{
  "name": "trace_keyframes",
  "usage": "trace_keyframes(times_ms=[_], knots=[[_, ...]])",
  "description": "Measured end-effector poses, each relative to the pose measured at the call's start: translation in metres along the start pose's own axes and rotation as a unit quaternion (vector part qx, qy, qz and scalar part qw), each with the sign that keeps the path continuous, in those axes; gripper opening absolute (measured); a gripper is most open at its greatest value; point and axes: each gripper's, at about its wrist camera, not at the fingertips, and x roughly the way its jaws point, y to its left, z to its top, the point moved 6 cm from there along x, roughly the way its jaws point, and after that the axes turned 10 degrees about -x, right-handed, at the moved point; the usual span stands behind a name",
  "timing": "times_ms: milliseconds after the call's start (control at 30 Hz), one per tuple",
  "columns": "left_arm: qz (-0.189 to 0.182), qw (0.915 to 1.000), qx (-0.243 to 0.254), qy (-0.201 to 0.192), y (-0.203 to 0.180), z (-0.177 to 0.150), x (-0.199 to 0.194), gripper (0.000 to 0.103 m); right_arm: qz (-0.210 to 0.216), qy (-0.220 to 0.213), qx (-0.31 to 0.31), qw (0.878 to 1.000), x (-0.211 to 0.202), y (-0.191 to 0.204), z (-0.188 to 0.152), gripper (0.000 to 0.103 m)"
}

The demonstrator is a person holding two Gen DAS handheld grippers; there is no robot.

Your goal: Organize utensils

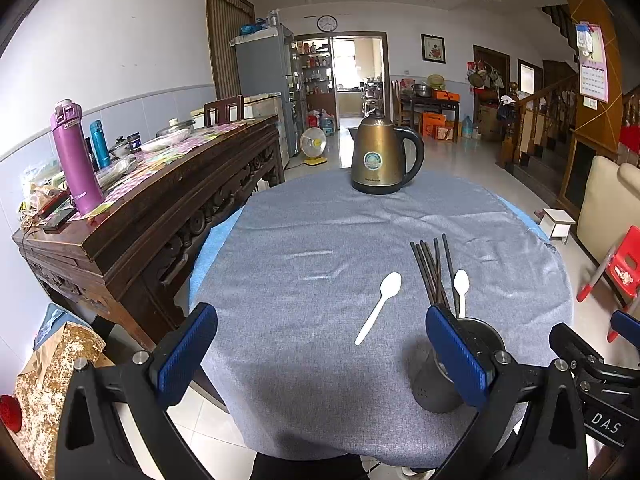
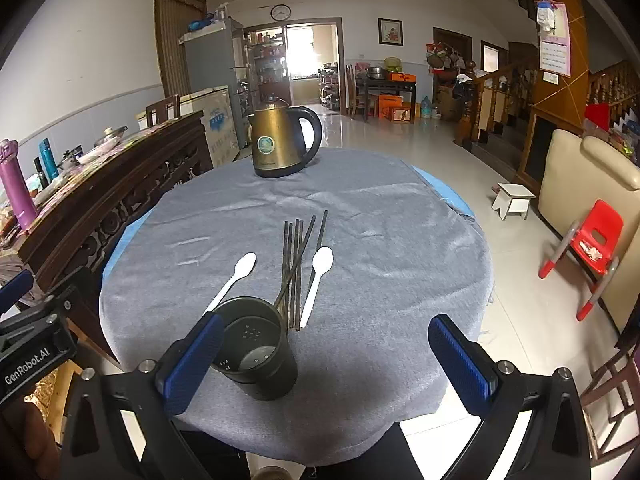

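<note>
A dark metal utensil holder [image 2: 256, 350] stands empty near the front of the round table; it also shows in the left wrist view [image 1: 456, 368]. Beyond it lie several dark chopsticks [image 2: 298, 268] [image 1: 432, 272] with one white plastic spoon on the left [image 2: 232, 282] [image 1: 378, 308] and another on the right [image 2: 318, 284] [image 1: 461, 290]. My left gripper [image 1: 320, 356] is open and empty above the table's front edge, left of the holder. My right gripper [image 2: 326, 360] is open and empty, its left finger beside the holder.
A bronze electric kettle [image 2: 282, 140] stands at the table's far edge on the grey cloth [image 2: 380, 240]. A carved dark wooden sideboard [image 1: 160, 208] with bottles stands close on the left. A red child's chair [image 2: 588, 252] and a white stool [image 2: 514, 198] are on the floor at right.
</note>
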Motion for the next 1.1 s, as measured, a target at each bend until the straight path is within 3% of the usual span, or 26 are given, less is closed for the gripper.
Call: trace_keyframes(times_ms=[1100], knots=[[0.010, 0.9999, -0.002, 0.013, 0.009, -0.001, 0.015, 0.103, 0.006, 0.006, -0.001, 1.000, 0.007, 0.010, 0.006, 0.103]])
